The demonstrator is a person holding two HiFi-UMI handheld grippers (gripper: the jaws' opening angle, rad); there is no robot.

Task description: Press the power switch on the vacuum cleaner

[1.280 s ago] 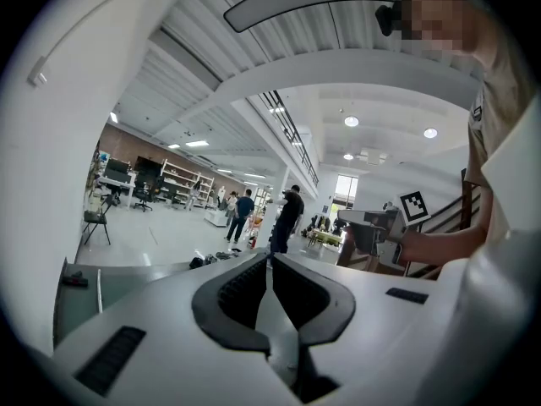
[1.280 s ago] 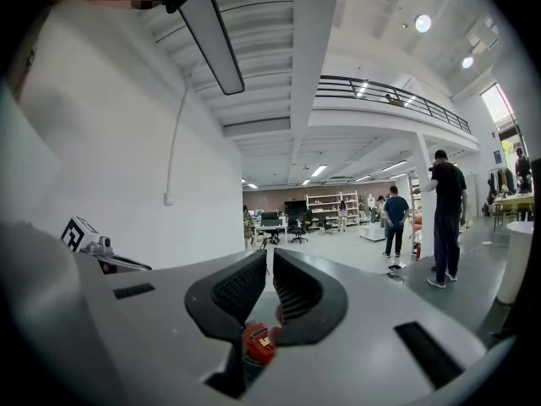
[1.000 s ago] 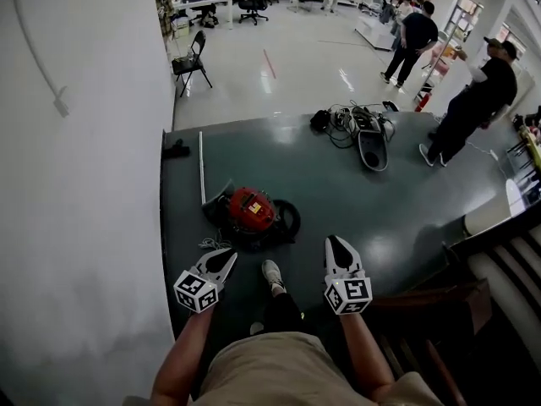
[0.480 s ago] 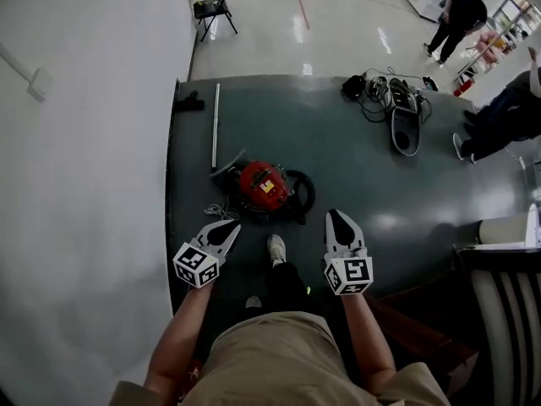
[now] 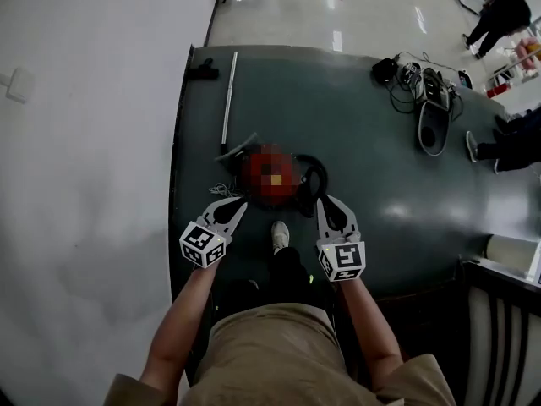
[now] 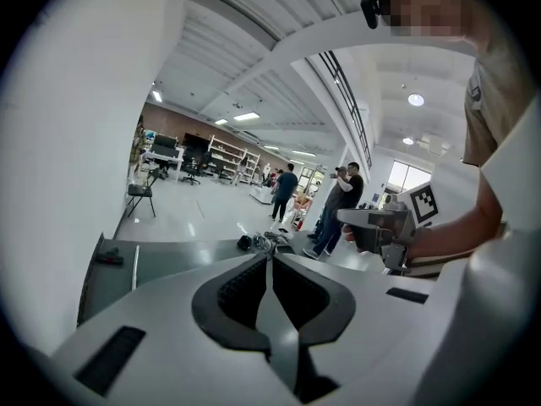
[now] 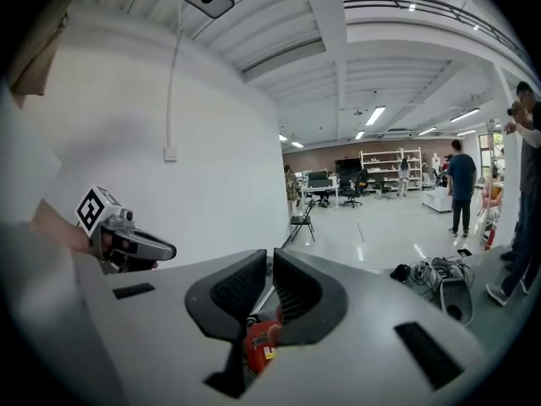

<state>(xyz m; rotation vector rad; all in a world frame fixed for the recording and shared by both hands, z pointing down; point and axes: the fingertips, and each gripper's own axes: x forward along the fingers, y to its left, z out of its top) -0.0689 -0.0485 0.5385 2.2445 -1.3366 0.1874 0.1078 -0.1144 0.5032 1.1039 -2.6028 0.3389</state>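
We stand on a dark green floor mat [image 5: 380,227] beside a white wall [image 5: 84,184], with glossy workshop floor [image 5: 380,7] beyond. The red vacuum cleaner [image 5: 272,176] sits on the mat just ahead of our shoe [image 5: 279,237]. Our left gripper [image 5: 242,203] and right gripper [image 5: 325,201] flank it, apart from it, both with jaws clenched on nothing. A metal tube [image 5: 226,100] lies near the wall, and tangled cables [image 5: 406,74] lie well to the right.

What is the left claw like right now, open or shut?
Shut. In the left gripper view, the left claw has its two jaws pressed together along their length, and nothing is held between them.
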